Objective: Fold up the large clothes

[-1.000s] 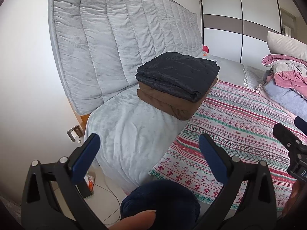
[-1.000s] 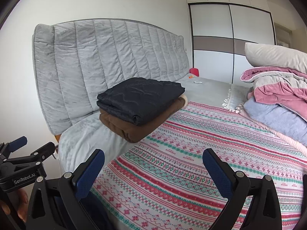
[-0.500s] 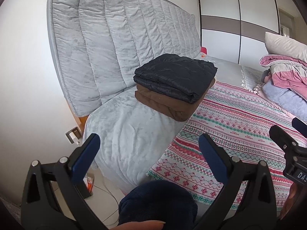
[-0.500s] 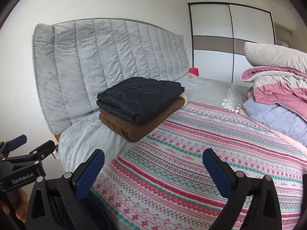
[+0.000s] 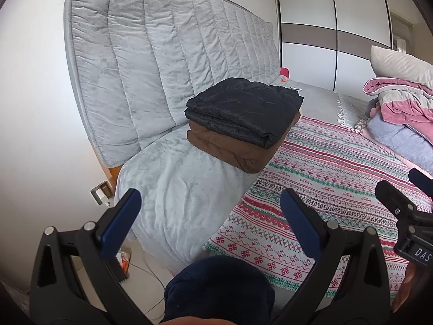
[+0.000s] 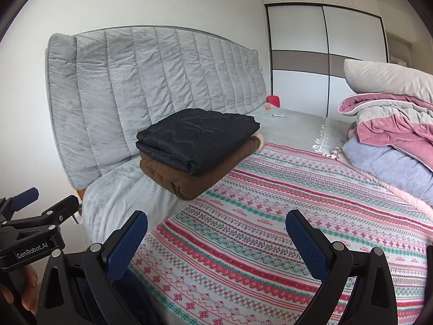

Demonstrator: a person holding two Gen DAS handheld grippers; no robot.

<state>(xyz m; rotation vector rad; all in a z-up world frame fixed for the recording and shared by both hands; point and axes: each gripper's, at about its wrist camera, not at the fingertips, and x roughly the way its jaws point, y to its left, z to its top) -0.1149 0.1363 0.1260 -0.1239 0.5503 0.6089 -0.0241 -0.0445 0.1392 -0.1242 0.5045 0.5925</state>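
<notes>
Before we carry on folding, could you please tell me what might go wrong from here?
The folded black quilted garment on the folded brown padded garment sits near the bed's corner; a nudge could topple the stack. The heaped pink and grey bedding may slump onto the patterned striped blanket. Both the left gripper and right gripper are open, empty.

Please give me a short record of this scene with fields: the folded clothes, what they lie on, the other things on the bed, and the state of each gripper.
folded stack: black garment on top of brown garment, both folded
stack location: near the grey headboard, half on the grey blanket, half on the patterned bedspread
unfolded pile: pink and grey bedding at the right, with a pillow on top
left gripper: open, holds nothing
right gripper: open, holds nothing
background: white wardrobe
</notes>
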